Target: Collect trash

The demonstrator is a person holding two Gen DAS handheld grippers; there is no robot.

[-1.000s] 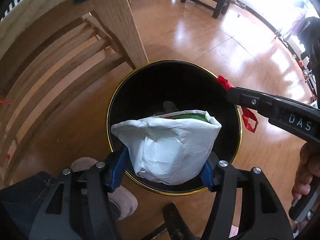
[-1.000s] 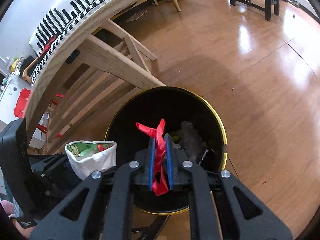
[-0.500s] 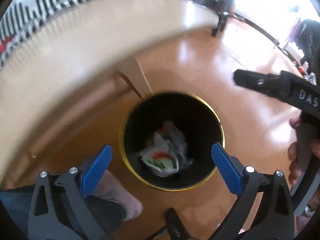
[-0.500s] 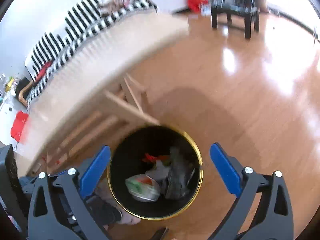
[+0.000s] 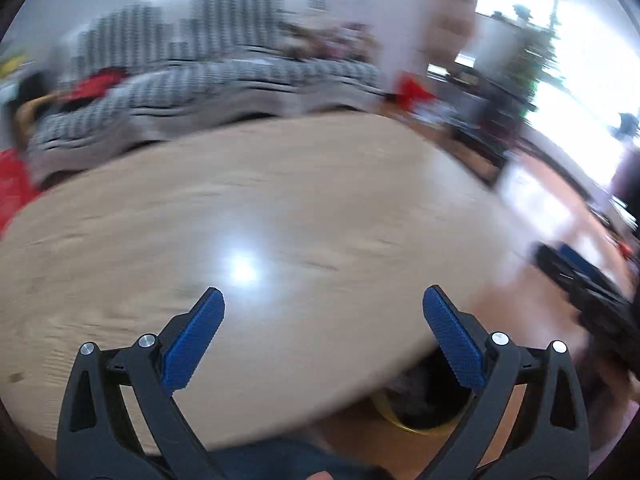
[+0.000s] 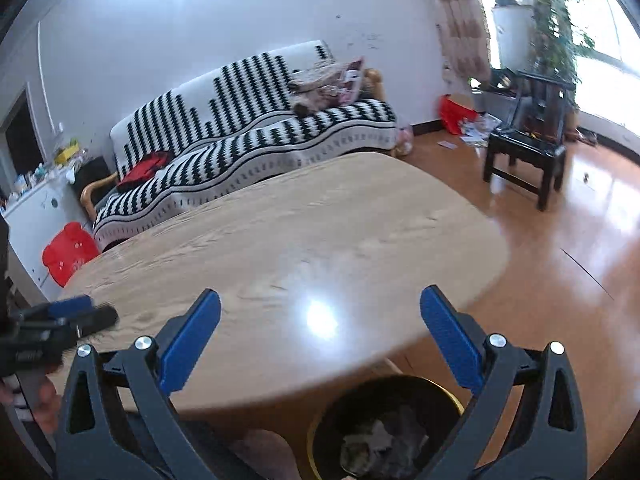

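A black trash bin with a gold rim (image 6: 448, 394) stands on the floor below the table's near edge, with crumpled trash (image 6: 380, 440) inside. In the blurred left wrist view only part of the bin's rim (image 5: 400, 424) shows. My left gripper (image 5: 322, 312) is open and empty above the wooden table (image 5: 280, 220). My right gripper (image 6: 320, 312) is open and empty above the table (image 6: 300, 232), with the bin below it. The left gripper also shows at the left edge of the right wrist view (image 6: 60, 320).
A black and white striped sofa (image 6: 248, 128) stands behind the table. A dark wooden chair (image 6: 528, 140) stands on the floor at the right. A red stool (image 6: 68, 252) is at the left. A red box (image 6: 456, 114) sits by the wall.
Both grippers let their trash fall into the bin, opened, and rose from over the bin to above the tabletop. The views now look across the table toward the sofa.
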